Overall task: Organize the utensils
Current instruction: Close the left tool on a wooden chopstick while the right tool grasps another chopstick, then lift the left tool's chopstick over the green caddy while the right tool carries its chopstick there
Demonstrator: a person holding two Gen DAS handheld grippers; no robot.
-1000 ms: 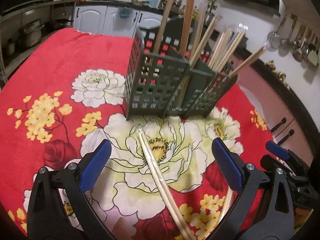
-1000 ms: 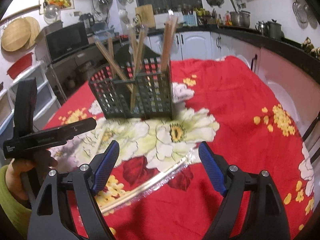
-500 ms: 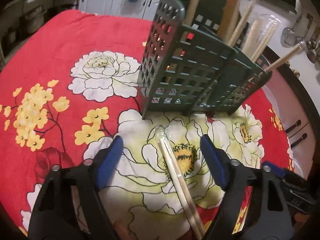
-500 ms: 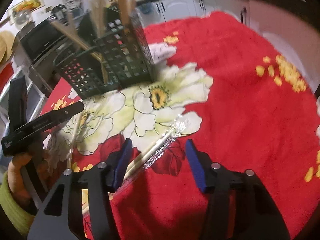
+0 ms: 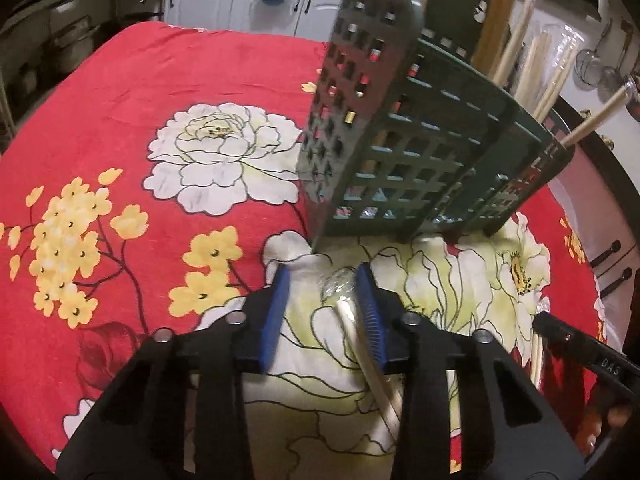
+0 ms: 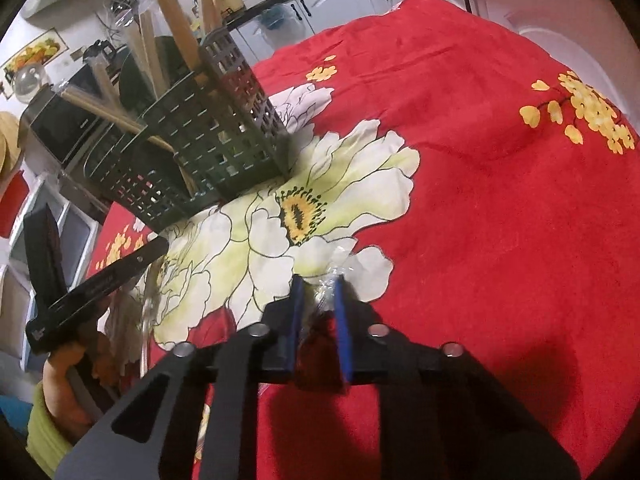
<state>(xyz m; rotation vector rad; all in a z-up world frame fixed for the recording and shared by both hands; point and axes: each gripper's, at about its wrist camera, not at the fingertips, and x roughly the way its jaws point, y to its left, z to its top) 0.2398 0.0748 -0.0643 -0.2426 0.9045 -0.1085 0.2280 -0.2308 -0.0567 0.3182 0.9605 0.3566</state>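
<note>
Left gripper (image 5: 324, 300) fingers just closing, wrapped chopsticks (image 5: 362, 344) against its right pad, not yet pinched, right gripper (image 6: 318, 312) fingers pinching second wrapped pair (image 6: 325, 289), both angled down before utensil caddy (image 5: 416, 168).

— What's carrying everything in front of me?

— My table, under a red cloth printed with white peonies and yellow blossoms (image 5: 168, 92).

— And on the cloth?

— A dark green slotted plastic utensil caddy (image 5: 420, 176) stands near the middle, beside a big white flower. Two pairs of pale wooden chopsticks in clear plastic sleeves lie near it, well apart: one (image 5: 352, 328) towards my left, the other (image 6: 326, 286) towards my right.
</note>
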